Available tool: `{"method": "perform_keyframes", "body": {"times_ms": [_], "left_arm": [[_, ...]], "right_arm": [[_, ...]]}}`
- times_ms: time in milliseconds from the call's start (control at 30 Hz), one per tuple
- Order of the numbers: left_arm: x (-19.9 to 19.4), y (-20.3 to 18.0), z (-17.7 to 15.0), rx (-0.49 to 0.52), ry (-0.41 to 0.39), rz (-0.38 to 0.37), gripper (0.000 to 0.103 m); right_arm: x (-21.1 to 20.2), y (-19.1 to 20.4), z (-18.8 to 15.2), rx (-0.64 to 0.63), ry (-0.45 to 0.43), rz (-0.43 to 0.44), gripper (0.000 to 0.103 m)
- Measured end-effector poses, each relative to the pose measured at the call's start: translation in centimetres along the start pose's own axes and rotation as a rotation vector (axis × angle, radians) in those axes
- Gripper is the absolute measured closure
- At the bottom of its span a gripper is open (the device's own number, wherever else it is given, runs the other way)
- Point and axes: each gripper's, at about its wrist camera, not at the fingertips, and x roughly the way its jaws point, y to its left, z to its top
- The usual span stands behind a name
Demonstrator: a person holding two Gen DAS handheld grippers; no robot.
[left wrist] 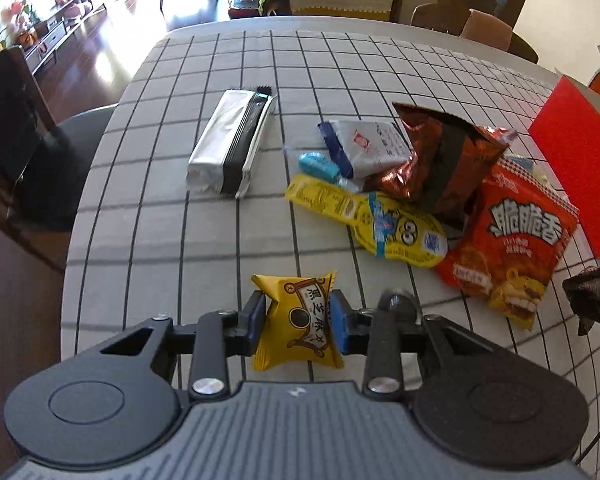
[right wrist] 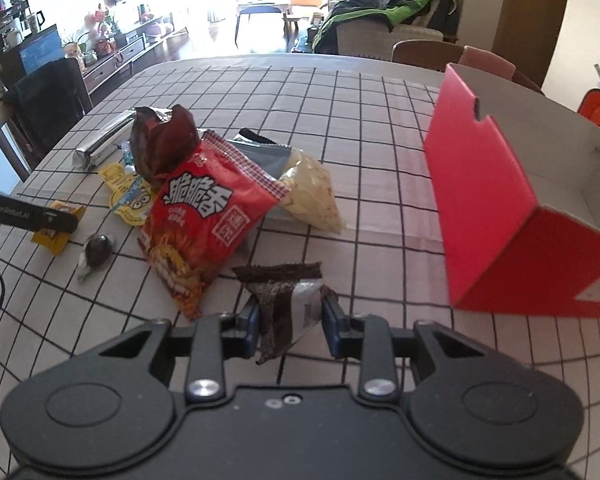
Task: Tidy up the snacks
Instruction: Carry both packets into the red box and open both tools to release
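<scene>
Snacks lie heaped on the checked tablecloth [left wrist: 171, 208] in the left wrist view, and the left gripper [left wrist: 297, 320] has its blue pads closed against both sides of a small yellow packet [left wrist: 297, 320], which sits upright between them, low over the cloth. Ahead are a silver and black pack [left wrist: 229, 144], a yellow pouch [left wrist: 368, 222], a white sachet [left wrist: 368, 146], a little blue sweet [left wrist: 318, 165], a brown foil bag [left wrist: 440, 160] and a red bag [left wrist: 508, 252], with the red box [left wrist: 572, 168] at the far right. To carry well, I judge the packet should be kept squeezed at its middle and lifted clear before it swings over the pile, as a low sweep could drag the yellow pouch.

In the right wrist view the right gripper [right wrist: 289, 320] is closed on a dark brown wrapper [right wrist: 289, 304], pinched near its lower half so the top flares free. The box [right wrist: 500, 208] stands open-topped to the right, near but apart from the gripper, and looks empty as far as its inside shows. A pale bag [right wrist: 312, 188] and a dark wrapped sweet [right wrist: 97, 250] also lie on the cloth. The wrapper likely needs to rise above the near red wall, then be let go well inside, since the thin wall could tip if nudged.
</scene>
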Motion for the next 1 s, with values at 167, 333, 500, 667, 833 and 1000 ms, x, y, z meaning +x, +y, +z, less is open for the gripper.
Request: {"method": "perform_keyframes", "body": {"times_ms": [167, 333, 500, 667, 833, 1000], "left_arm": [[-2.3, -0.1, -1.4, -0.032, -0.008, -0.020, 0.070], [-5.1, -0.4, -2.5, -0.030, -0.041, -0.045, 0.070], [-8.7, -1.1, -2.6, -0.039, -0.103, -0.083, 0.070], [-11.6, -2.7, -1.6, -0.037, -0.145, -0.114, 0.070], [-13.5, -5.8, 0.5, -0.008, -0.184, -0.153, 0.070], [-13.9, -10.3, 2.8, 0.029, -0.216, -0.180, 0.070]], "right_arm": [[-2.6, 0.2, -0.5, 0.031, -0.027, -0.005, 0.073], [-5.5, 0.3, -0.8, 0.056, -0.059, -0.015, 0.074], [-8.6, -0.4, -0.3, 0.114, -0.080, -0.017, 0.073], [-11.5, -2.1, 0.6, 0.148, -0.103, -0.011, 0.073], [-13.1, -5.3, 2.1, 0.178, -0.136, -0.027, 0.073], [-13.8, -9.3, 3.4, 0.172, -0.174, -0.048, 0.073]]}}
